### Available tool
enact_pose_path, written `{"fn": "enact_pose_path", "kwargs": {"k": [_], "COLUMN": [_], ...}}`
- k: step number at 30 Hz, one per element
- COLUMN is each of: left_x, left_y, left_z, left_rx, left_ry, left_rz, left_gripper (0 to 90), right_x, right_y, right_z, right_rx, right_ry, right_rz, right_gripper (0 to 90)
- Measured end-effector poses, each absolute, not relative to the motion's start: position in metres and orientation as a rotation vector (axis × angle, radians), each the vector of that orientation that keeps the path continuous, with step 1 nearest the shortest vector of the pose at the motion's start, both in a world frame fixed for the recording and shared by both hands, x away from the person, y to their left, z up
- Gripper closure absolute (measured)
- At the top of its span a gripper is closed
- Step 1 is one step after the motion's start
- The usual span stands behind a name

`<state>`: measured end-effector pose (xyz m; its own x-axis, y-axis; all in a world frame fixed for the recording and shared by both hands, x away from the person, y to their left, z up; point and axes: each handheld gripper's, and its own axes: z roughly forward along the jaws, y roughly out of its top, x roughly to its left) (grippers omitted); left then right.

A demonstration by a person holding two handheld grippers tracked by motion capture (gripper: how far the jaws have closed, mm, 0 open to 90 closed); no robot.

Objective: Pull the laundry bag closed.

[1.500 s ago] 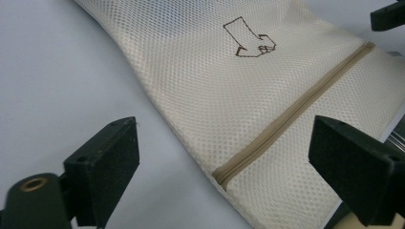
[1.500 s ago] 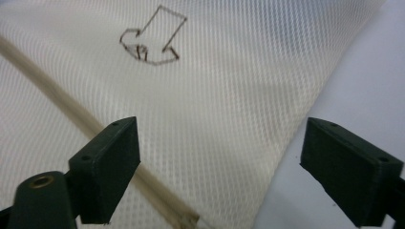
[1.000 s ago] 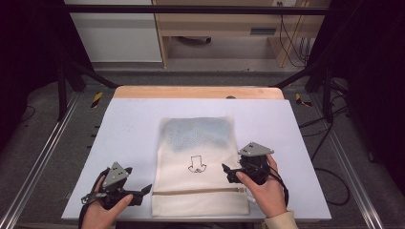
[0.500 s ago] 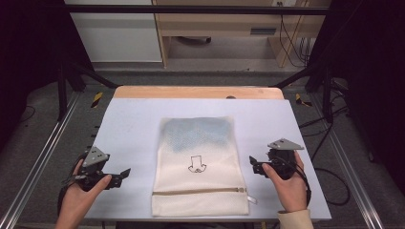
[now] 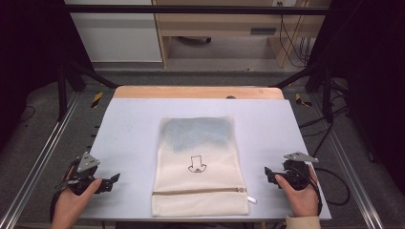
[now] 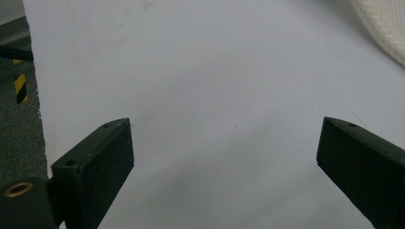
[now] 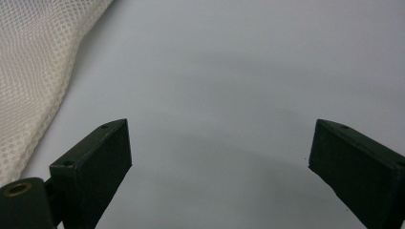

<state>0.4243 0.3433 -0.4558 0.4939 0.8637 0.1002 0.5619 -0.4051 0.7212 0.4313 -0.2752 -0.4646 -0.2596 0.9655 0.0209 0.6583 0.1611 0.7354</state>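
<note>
Mesh laundry bag [image 5: 200,167] lies flat in the middle of the table [image 5: 129,119], long axis near to far, zipper [image 5: 200,191] running left to right across its near end with the pull tab [image 5: 251,199] at the right. A blue-grey item shows through the mesh in the far half; a small black printed mark sits mid-bag. I judge the bag light, soft and floppy: it will sag and fold if lifted from one point, and the mesh should give the pads decent grip rather than slip. Best holds, in my view, are the two near corners below the zipper seam, where the fabric is doubled and stiffer, or the pull tab if the zipper is to be worked. Left tool [image 5: 107,182] rests at the near left of the table, jaws spread wide and holding nothing; the bag's edge [image 6: 382,33] shows at the upper right of the left gripper view, well apart from the jaws. Right tool [image 5: 268,175] sits at the near right, also spread wide and bare; mesh [image 7: 33,71] shows at the left of the right gripper view, near but not touching. The bag lies between the two tools.
</note>
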Motion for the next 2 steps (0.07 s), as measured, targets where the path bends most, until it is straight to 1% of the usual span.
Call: {"fn": "enact_pose_path", "kwargs": {"k": [2], "left_x": [0.4258], "left_y": [0.3429], "left_z": [-0.4584], "left_rx": [2.120], "left_ry": [1.171], "left_rz": [0.628], "left_gripper": [5.3], "right_x": [0.4309], "right_y": [-0.2741], "right_z": [-0.4638], "right_rx": [1.530], "right_ry": [1.987], "right_rz": [0.895], "right_gripper": [7.4]}}
